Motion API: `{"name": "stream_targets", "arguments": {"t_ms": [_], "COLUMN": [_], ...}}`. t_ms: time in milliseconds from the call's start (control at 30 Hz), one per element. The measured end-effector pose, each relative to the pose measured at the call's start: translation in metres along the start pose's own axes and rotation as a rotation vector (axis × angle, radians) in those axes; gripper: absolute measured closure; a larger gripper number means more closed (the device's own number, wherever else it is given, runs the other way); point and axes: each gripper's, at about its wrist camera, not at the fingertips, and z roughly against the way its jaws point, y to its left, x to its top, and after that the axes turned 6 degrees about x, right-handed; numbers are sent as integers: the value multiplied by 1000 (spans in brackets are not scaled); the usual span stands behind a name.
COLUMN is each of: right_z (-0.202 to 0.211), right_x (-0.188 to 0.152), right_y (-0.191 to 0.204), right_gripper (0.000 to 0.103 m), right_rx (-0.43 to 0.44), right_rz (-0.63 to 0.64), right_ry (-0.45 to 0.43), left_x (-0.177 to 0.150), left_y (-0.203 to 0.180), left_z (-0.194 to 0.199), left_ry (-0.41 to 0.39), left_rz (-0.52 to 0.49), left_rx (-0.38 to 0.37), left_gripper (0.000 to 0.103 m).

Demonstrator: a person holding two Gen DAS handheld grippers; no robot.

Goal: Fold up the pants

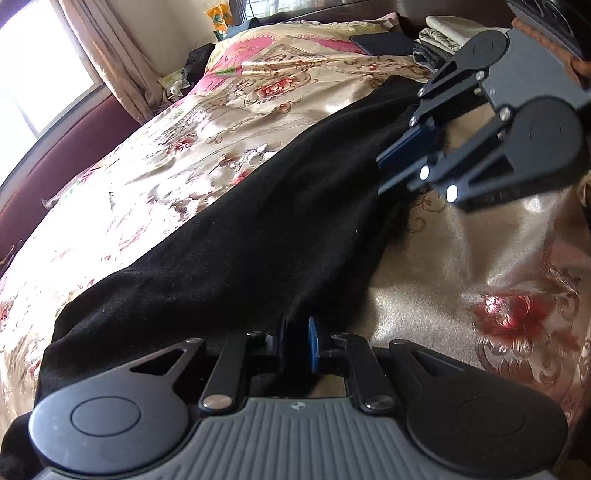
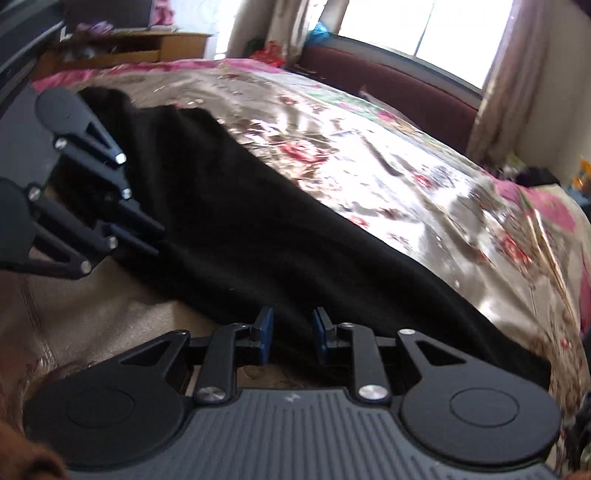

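Observation:
Black pants [image 1: 236,251] lie stretched along a floral satin bedspread [image 1: 207,125]; they also show in the right wrist view [image 2: 280,236]. My left gripper [image 1: 297,341] is shut on the pants' near edge, blue pads pinching the cloth. It also shows in the right wrist view [image 2: 157,238] at the left, against the pants' edge. My right gripper [image 2: 291,332] has its blue pads narrowly apart with the pants' edge between them. It shows in the left wrist view [image 1: 384,175] at the far end of the pants.
Folded clothes [image 1: 436,40] are stacked at the head of the bed. A maroon bed frame [image 2: 388,81] and curtained window [image 2: 436,33] lie beyond. A wooden desk [image 2: 147,44] stands at the far left.

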Motion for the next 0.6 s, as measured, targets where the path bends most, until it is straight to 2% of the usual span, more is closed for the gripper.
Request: {"name": "stream_targets", "arguments": {"t_ms": [200,400,500,567,600], "right_z": [-10,-22,-31,-35,-38], "right_x": [-4,0,1,4,6], "right_y": [27,34,37,31,27], "right_gripper": [78,77,71,78,86], "right_rx": [28,53,11,-27,-35], "right_rz": [245,258,310,276,241], "right_ry": [39,51,43,22,31], "left_x": [-4,4,9,9,9], "left_y": [3,12,18,23,24], "left_z": [6,-10,-12,-10,-9], "left_ry": [-13,-22,-27,-23,-21], "left_rz": [-1,94,118,130,132], "left_rx": [-22,6,29,12,-2], "left_gripper": [75,75,75,75,75]}}
